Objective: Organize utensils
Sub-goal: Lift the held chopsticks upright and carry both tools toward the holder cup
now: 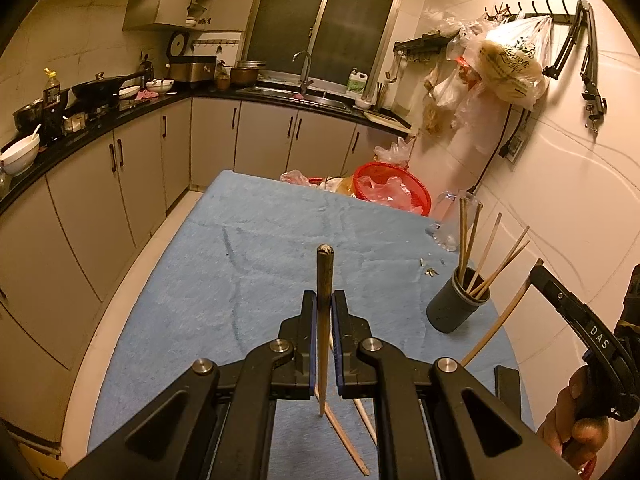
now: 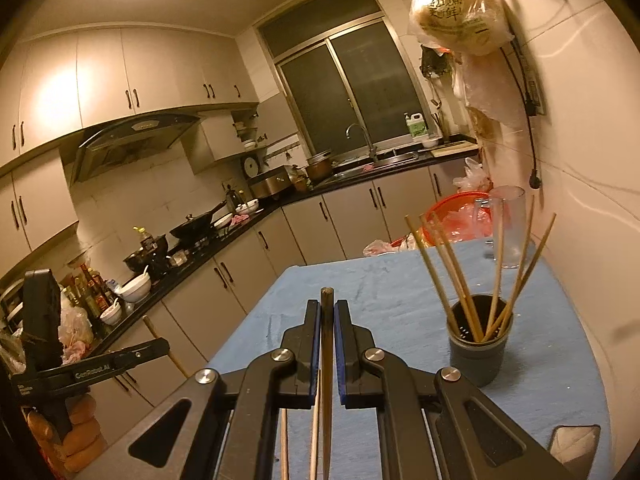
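Note:
My left gripper (image 1: 324, 300) is shut on a wooden chopstick (image 1: 325, 280) held upright above the blue cloth table (image 1: 248, 248). My right gripper (image 2: 327, 310) is shut on another chopstick (image 2: 327, 344), also lifted; it shows at the right edge of the left wrist view (image 1: 538, 274) with its chopstick (image 1: 500, 320) slanting down. A dark grey holder cup (image 1: 454, 308) with several chopsticks stands at the table's right side, right of both grippers; it also shows in the right wrist view (image 2: 478, 350). Loose chopsticks (image 1: 348, 440) lie on the cloth under the left gripper.
A clear glass jug (image 2: 506, 232) stands behind the cup near the wall. A red basket (image 1: 394, 192) with plastic bags sits at the table's far end. Small crumbs (image 1: 430, 270) lie on the cloth. Kitchen counters (image 1: 80, 124) run along the left; bags (image 1: 508, 68) hang on the right wall.

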